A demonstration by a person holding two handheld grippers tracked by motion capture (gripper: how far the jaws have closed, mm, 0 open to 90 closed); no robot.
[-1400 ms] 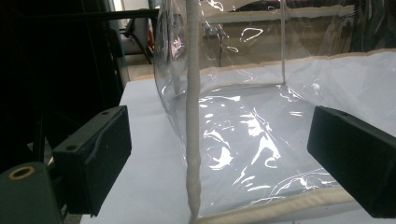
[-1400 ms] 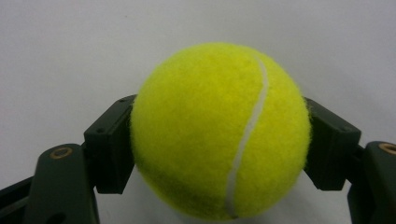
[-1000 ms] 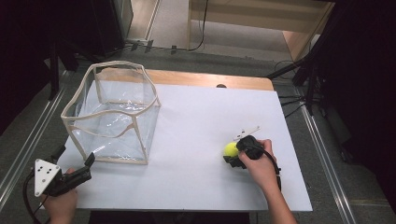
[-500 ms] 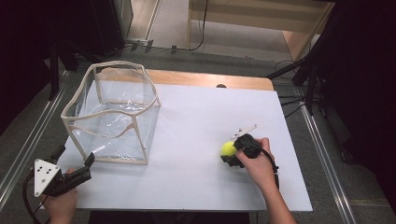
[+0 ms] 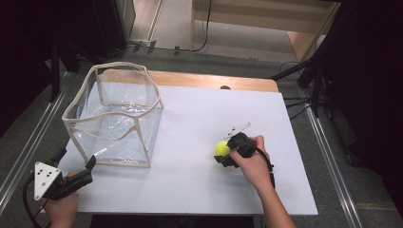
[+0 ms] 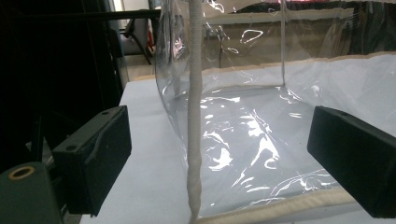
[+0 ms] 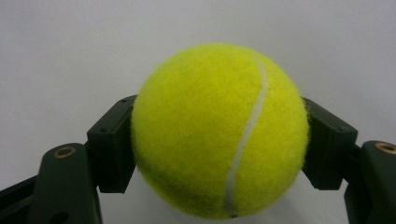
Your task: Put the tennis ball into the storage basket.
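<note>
a person works two handheld grippers at a white table (image 5: 199,190), with a clear plastic bin (image 5: 114,116) as the landmark on its left half. just off the bin's near left corner, the left gripper (image 5: 76,176) hovers with its jaws spread wide; in the left gripper view they frame the bin's white corner seam (image 6: 194,140) without touching it. well to the right of the bin, across bare tabletop, the right gripper (image 5: 224,154) has its jaws pressed against both sides of a yellow tennis ball (image 5: 221,148), which sits at table level; the right gripper view shows the ball (image 7: 219,130) squeezed between the two black pads. the step in hand looks to be the grasp on the ball, now secured. the next move likely calls for lifting it clear of the table, carrying it leftward over the bin's soft rim, and letting go only once it is above the open top, while the left gripper steadies the floppy wall if needed.
</note>
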